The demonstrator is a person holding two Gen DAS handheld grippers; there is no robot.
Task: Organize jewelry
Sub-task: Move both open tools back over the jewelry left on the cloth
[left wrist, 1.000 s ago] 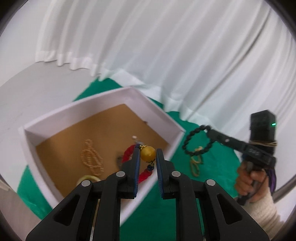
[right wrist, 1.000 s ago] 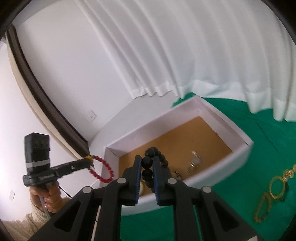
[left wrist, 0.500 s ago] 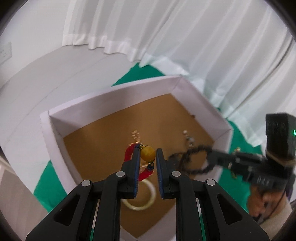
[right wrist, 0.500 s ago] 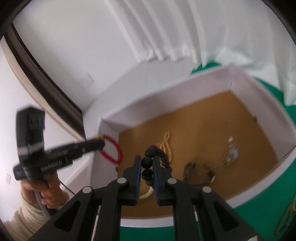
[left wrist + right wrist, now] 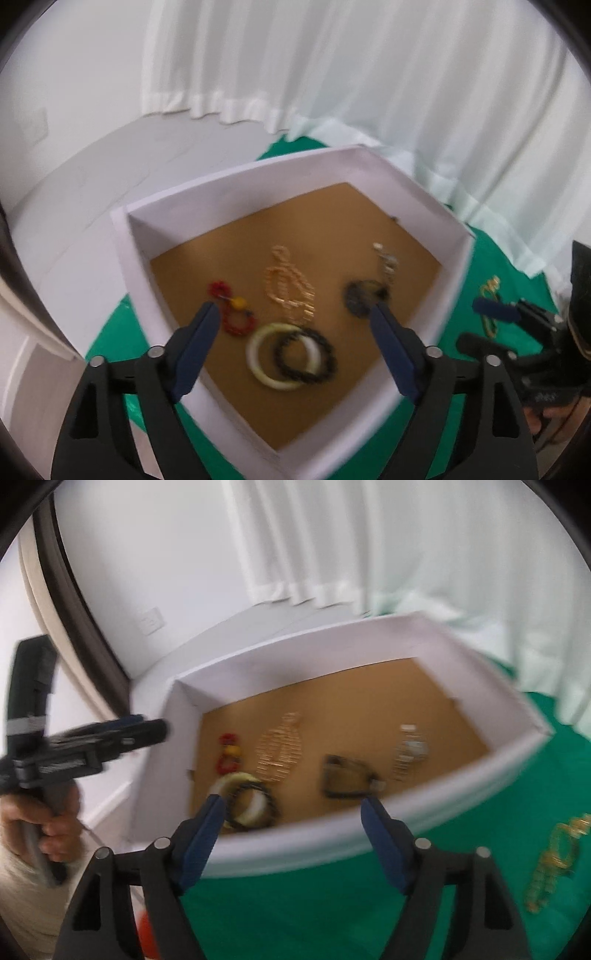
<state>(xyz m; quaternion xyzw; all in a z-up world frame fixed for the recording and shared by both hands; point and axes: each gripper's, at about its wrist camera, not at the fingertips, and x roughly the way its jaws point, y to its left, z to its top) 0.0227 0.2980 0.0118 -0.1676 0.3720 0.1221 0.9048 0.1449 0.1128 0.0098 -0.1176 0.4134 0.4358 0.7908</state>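
Gold chain (image 5: 554, 856) — motion-blurred, indistinct

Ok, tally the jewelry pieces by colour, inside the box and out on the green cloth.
Red: 1, red bead bracelet with a yellow bead, in the box
Black: 1, black bead bracelet, lying across the bangle
Pale cream: 1, bangle
Gold: 2, chain in the box, gold piece on the cloth
Silver: 1, silver piece
Dark: 1, blurred dark piece
Total: 7

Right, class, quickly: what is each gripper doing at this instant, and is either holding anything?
Left gripper: jaws opening, nothing between them; it holds nothing.
Right gripper: jaws opening, nothing between them; it holds nothing.
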